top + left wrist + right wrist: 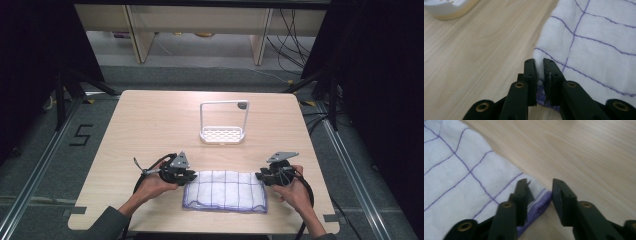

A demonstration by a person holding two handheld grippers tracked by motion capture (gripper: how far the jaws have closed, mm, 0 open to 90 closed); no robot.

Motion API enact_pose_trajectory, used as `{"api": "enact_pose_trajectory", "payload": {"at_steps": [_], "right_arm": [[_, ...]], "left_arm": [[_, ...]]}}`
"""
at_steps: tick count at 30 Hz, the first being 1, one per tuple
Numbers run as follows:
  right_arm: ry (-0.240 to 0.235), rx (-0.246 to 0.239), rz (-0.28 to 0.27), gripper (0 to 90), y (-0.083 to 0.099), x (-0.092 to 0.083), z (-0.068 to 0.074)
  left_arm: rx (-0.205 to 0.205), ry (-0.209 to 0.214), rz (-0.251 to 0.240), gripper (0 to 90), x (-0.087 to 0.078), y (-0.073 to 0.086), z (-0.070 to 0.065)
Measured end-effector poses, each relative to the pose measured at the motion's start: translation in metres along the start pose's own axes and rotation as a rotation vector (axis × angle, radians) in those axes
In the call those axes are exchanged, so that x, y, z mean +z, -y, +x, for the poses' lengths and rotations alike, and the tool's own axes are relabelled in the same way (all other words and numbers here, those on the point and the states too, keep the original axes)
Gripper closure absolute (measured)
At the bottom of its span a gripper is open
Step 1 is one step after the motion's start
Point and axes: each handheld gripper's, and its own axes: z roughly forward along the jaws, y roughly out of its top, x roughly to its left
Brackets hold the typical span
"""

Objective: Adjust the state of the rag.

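White plastic rack tray (222, 135) mid-table, nothing in it. White purple-checked cloth (226, 190) lies at near edge: left gripper (538, 68) pinches its corner (right gripper (539, 188) straddles the other, pads apart).

On my table (150, 120) I count one checked cloth (226, 190), one white rack (223, 122), and my two grippers, left (189, 176) and right (262, 176).
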Motion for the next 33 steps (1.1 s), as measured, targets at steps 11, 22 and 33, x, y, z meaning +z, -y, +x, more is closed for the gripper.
{"api": "enact_pose_trajectory", "payload": {"at_steps": [11,22,33], "right_arm": [[-0.049,-0.083,0.03,86.3,-0.024,0.021,-0.006],[-0.108,-0.177,0.055,86.4,-0.07,0.058,-0.008],[-0.1,-0.297,0.101,86.4,-0.113,0.09,0.004]], "left_arm": [[0.071,-0.016,-0.002,83.9,-0.017,0.015,-0.037],[0.106,0.018,-0.003,83.7,-0.023,0.022,-0.079],[0.105,0.061,-0.038,81.7,-0.003,0.005,-0.108]]}}
